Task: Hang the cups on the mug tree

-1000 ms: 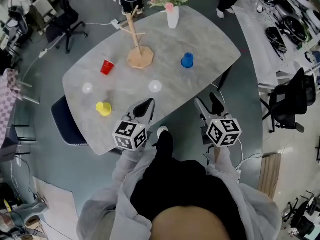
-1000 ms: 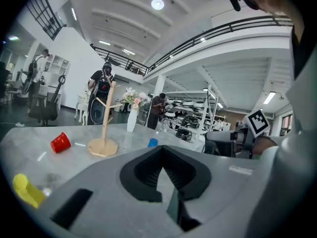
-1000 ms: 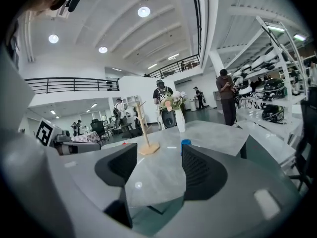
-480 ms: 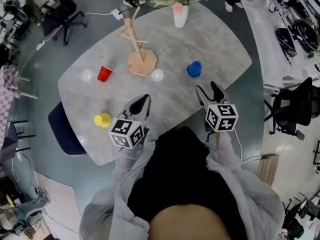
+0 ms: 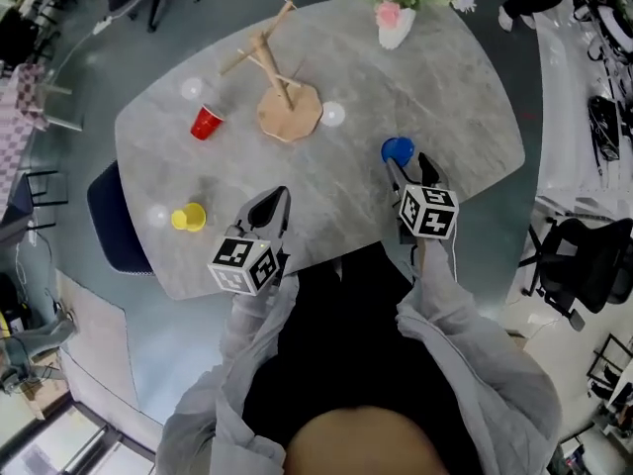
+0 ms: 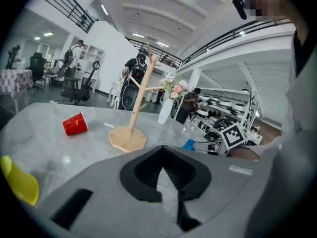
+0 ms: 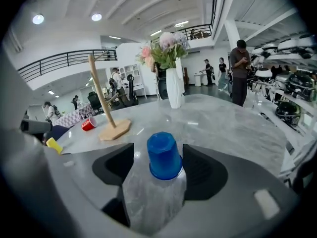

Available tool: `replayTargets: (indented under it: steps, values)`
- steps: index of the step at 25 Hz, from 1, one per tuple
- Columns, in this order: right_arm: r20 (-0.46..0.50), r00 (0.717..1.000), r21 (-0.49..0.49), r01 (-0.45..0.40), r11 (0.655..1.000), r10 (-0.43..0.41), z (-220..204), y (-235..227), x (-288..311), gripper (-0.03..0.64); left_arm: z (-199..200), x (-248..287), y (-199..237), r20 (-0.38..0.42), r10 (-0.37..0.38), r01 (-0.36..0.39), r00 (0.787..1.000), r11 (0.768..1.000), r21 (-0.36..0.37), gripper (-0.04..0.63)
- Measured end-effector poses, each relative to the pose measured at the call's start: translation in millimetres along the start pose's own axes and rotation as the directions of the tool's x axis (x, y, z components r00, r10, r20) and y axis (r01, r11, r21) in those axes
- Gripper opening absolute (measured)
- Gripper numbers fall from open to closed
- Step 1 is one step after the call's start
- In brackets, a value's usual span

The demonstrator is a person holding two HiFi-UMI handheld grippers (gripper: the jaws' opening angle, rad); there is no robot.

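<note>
A wooden mug tree stands on the grey marble table, toward its far side. A red cup lies on its side left of the tree. Near the left front edge lies a yellow cup. The blue cup stands upside down between the jaws of my right gripper, which are opening with a gap on each side of the cup. My left gripper hovers over the table's near part, shut and holding nothing. The tree and the red cup lie ahead of it.
A white vase of flowers stands at the table's far edge, right of the tree. A dark chair sits against the table's left side, and office chairs stand around the room. People stand in the background of both gripper views.
My right gripper has moved forward until its jaws stand on either side of the blue cup, and they stand wider. The table has drawn nearer; the left gripper has kept its place.
</note>
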State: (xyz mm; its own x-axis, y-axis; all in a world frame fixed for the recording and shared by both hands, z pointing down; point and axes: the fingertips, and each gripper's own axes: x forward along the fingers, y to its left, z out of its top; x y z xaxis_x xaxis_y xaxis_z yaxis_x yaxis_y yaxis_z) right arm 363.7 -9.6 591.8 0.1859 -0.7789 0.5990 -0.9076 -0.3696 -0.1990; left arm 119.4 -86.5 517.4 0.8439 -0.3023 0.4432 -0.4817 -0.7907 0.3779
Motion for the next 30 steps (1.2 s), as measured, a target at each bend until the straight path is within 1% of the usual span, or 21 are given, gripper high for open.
replayTargets:
  steps: [3, 5, 9, 11, 14, 17, 20, 23, 25, 28, 29, 30]
  values:
    - [-0.039, 0.999, -0.028, -0.036, 0.999, 0.035, -2, -4, 26, 0.317, -1, 8, 6, -0.013, 0.071, -0.071, 0.997, 0.997, -0.026, -0.003]
    - [-0.048, 0.997, -0.053, -0.065, 0.996, 0.063, -1, -4, 36, 0.271, -4, 12, 7, -0.017, 0.105, -0.106, 0.994, 0.993, -0.049, -0.003]
    - [-0.044, 0.992, -0.103, -0.125, 0.987, 0.121, 8, -1, 45, 0.265, -10, 14, 7, -0.015, 0.17, -0.171, 0.985, 0.981, -0.093, -0.002]
    - [-0.043, 0.986, -0.116, -0.167, 0.979, 0.163, 15, 3, 47, 0.264, -10, 14, 5, -0.005, 0.194, -0.193, 0.981, 0.975, -0.111, -0.002]
    - [-0.007, 0.972, -0.142, -0.234, 0.962, 0.236, 41, 18, 49, 0.262, -3, 12, 6, 0.024, 0.222, -0.217, 0.975, 0.968, -0.127, 0.0]
    - [0.061, 0.948, -0.173, -0.299, 0.938, 0.313, 83, 42, 44, 0.259, 8, 7, 9, 0.058, 0.238, -0.228, 0.97, 0.965, -0.132, 0.0]
    - [0.142, 0.904, -0.191, -0.374, 0.908, 0.402, 131, 69, 19, 0.258, 23, -6, 9, 0.092, 0.231, -0.22, 0.969, 0.969, -0.112, 0.0]
    - [0.229, 0.847, -0.211, -0.439, 0.874, 0.48, 180, 100, -12, 0.256, 40, -21, 18, 0.127, 0.237, -0.228, 0.963, 0.97, -0.087, 0.0]
    - [0.274, 0.802, -0.222, -0.485, 0.846, 0.532, 210, 120, -31, 0.255, 53, -30, 25, 0.161, 0.247, -0.237, 0.956, 0.968, -0.077, 0.0]
    - [0.315, 0.734, -0.249, -0.548, 0.799, 0.602, 244, 151, -51, 0.253, 74, -45, 29, 0.219, 0.256, -0.249, 0.942, 0.967, -0.059, 0.0]
    - [0.319, 0.718, -0.267, -0.558, 0.786, 0.618, 249, 161, -54, 0.252, 79, -50, 30, 0.234, 0.258, -0.252, 0.937, 0.966, -0.056, 0.0]
    - [0.317, 0.709, -0.288, -0.56, 0.777, 0.63, 253, 170, -54, 0.252, 81, -55, 31, 0.244, 0.263, -0.257, 0.933, 0.965, -0.057, 0.0]
